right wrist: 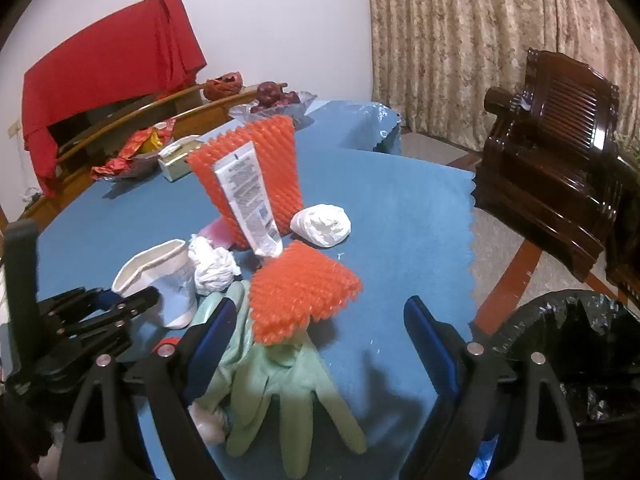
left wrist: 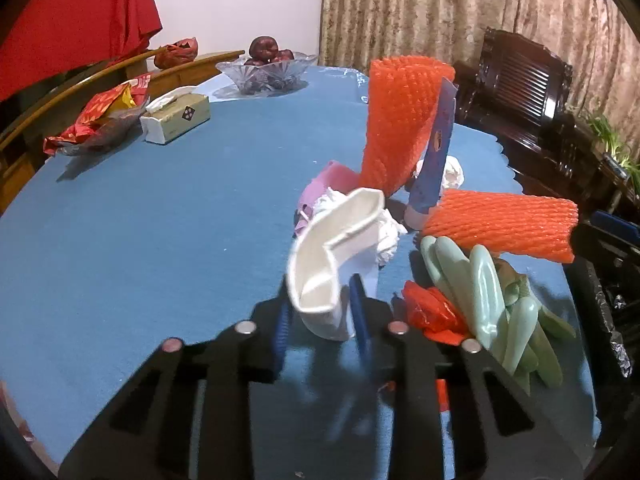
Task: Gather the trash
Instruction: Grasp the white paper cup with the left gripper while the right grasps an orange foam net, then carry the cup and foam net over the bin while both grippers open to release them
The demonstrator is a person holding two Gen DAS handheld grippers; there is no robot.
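Observation:
A heap of trash lies on the blue table [left wrist: 140, 240]. My left gripper [left wrist: 320, 324] is shut on a squashed white paper cup [left wrist: 332, 264], its blue pads pressing both sides. The right wrist view shows the same grip at the left, on the paper cup [right wrist: 160, 268]. My right gripper [right wrist: 320, 312] stands wide open over a green rubber glove [right wrist: 280, 380] and a lying orange foam net [right wrist: 300, 292], holding nothing. Behind them an upright orange net [right wrist: 276, 152] props a white tube [right wrist: 248, 196]. A crumpled tissue [right wrist: 212, 268] lies beside the cup.
A bin lined with a black bag [right wrist: 580, 352] stands off the table's right edge. A white wad [right wrist: 322, 226], a pink scrap [left wrist: 328, 184] and a red wrapper [left wrist: 432, 312] lie in the heap. Far left are a tissue box [left wrist: 176, 116], snack wrappers [left wrist: 100, 120] and a glass fruit bowl [left wrist: 264, 72]. A dark wooden chair [right wrist: 560, 160] stands right.

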